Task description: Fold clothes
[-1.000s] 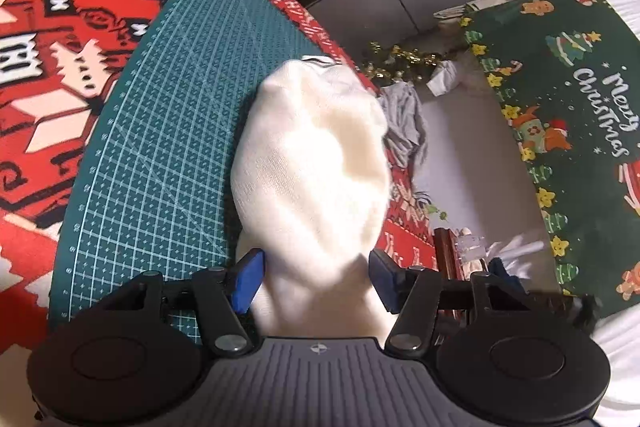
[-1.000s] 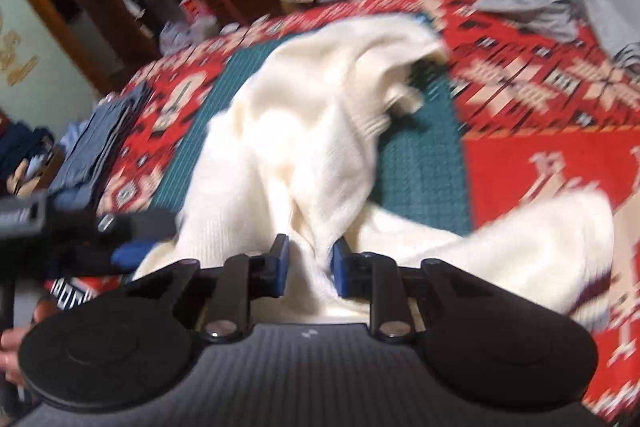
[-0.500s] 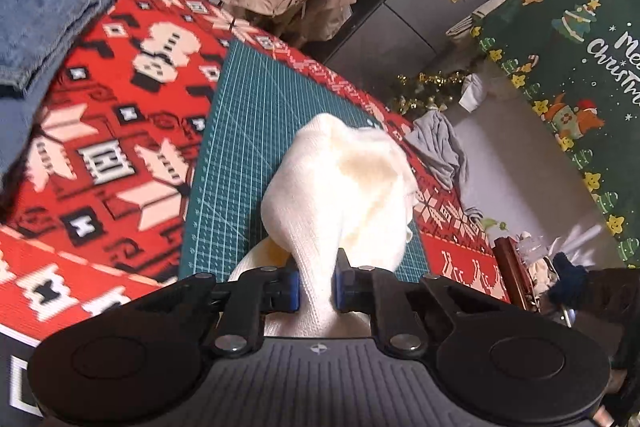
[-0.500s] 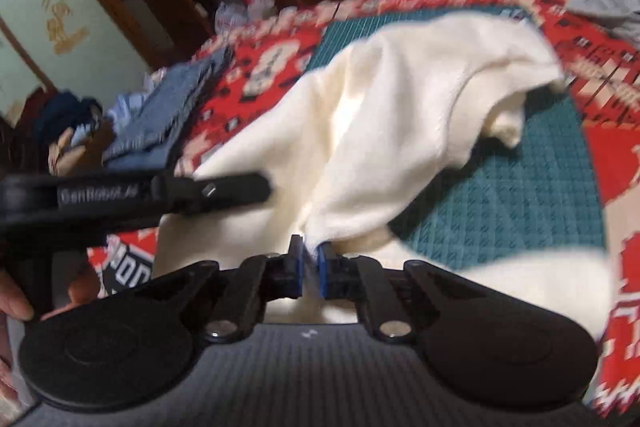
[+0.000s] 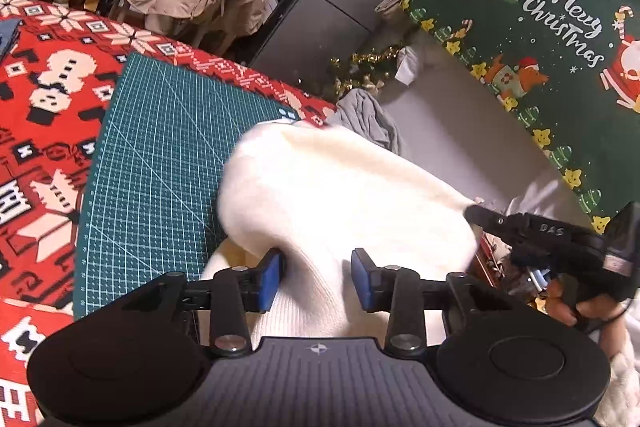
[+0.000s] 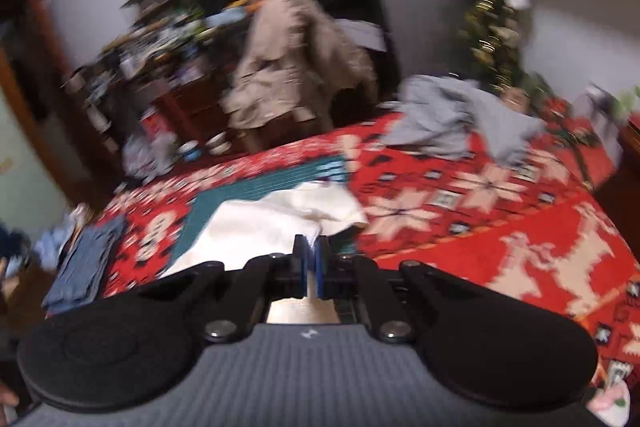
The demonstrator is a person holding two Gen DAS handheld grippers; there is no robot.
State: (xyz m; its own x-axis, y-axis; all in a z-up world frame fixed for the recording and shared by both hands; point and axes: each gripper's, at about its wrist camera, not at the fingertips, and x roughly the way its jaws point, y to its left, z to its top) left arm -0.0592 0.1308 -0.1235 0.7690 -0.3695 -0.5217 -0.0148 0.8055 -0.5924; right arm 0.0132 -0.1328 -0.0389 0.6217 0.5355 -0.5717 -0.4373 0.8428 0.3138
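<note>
Sweater (image 5: 340, 187) was mid-fold over the green mat (image 5: 168, 147); your right gripper (image 6: 311, 259) pinched its edge, your left gripper (image 5: 316, 277) had just reopened around cloth. You needed to regrip.

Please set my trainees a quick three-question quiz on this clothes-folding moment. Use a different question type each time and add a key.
1. Multiple choice: what is the right gripper shut on?
A. the grey garment
B. the cream sweater
C. the folded jeans
2. True or false: the green cutting mat lies on top of the red patterned cloth.
3. Short answer: what greeting is written on the dark green banner?

Key:
1. B
2. True
3. Merry Christmas
</note>
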